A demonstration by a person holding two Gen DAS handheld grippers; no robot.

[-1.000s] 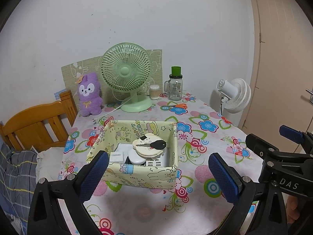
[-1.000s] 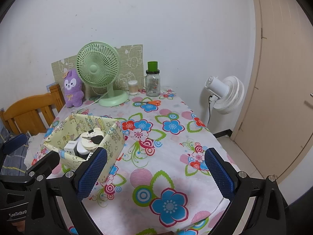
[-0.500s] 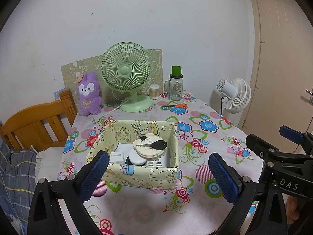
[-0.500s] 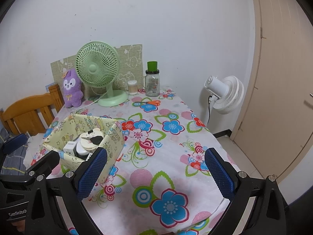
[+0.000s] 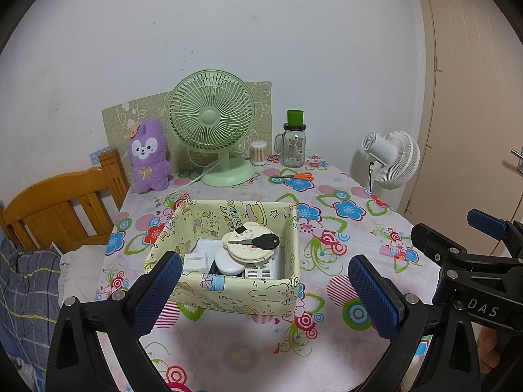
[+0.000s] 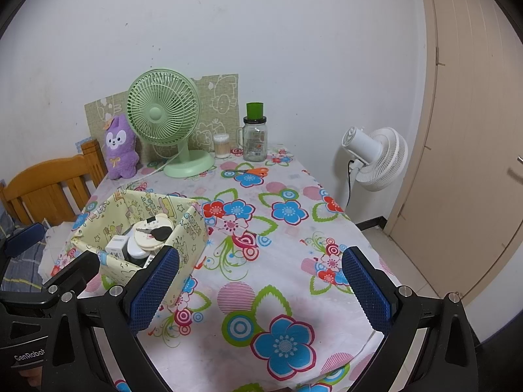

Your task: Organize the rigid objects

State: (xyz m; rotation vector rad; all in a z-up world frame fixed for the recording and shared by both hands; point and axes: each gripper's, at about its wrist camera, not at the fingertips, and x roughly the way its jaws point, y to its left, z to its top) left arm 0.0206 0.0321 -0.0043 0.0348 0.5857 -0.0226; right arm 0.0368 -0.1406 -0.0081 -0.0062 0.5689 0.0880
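Well, the yellow cartoon-print storage box (image 5: 228, 290) sits on the flowered desk (image 5: 353, 228), and both tongs hang short of it with nothing in them. The left tongs (image 5: 264, 294) are spread wide, blue pads framing the box's near wall without touching it. The right tongs (image 6: 258, 289) are just as wide open, to the right of the box over bare tablecloth. Inside the box a black-headed key (image 5: 258, 241) lies on a round cream case (image 5: 248, 250), with a white charger block (image 5: 195, 263), a white oval case (image 5: 227, 261) and a white keypad device (partly buried) beside them. Behind the box stand a green desk fan (image 5: 212, 124), a purple plush rabbit (image 5: 148, 156), a glass jar mug (image 5: 293, 145) and orange-handled scissors (image 5: 294, 176).
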